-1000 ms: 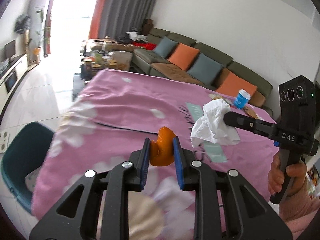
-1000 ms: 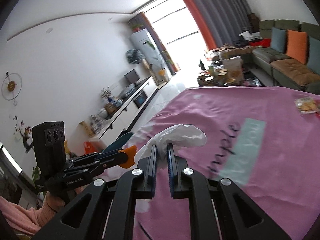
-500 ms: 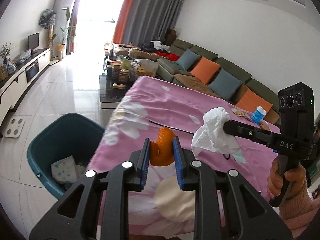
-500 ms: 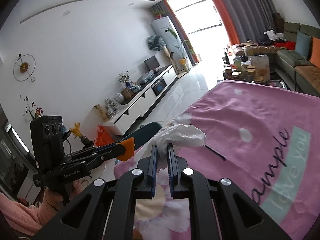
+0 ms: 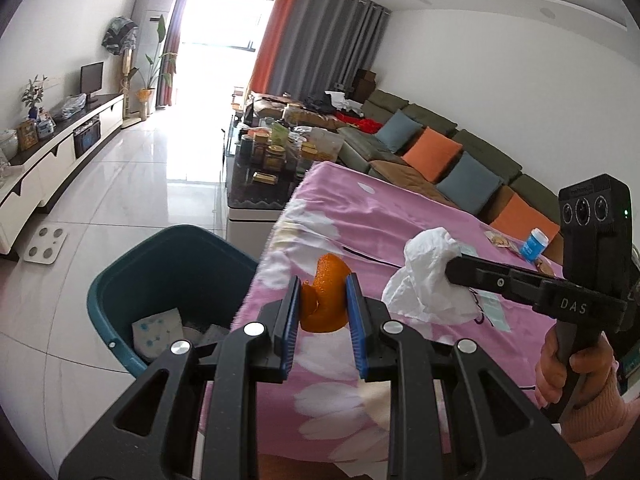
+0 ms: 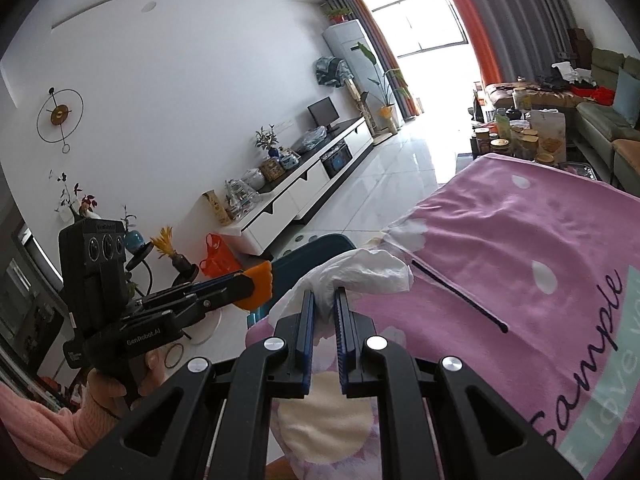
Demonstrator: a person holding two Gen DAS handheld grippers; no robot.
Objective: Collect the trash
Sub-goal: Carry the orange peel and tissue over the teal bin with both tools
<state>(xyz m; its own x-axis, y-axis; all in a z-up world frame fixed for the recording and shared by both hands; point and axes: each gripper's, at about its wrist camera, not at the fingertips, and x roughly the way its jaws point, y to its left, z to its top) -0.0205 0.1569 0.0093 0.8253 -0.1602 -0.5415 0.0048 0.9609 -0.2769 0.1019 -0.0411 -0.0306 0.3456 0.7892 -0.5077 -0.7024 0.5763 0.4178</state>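
Fingers of left gripper (image 5: 322, 300) clamping orange peel (image 5: 326, 300), right gripper (image 6: 323, 312) (nearly closed) pinching tissue (image 6: 352, 272)

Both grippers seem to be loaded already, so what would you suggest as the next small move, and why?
Probably carry the left gripper a little further left, over the teal bin, and then open it. It is shut on the orange peel, which still hangs above the pink blanket's edge. The right gripper, shut on the white tissue, can follow.
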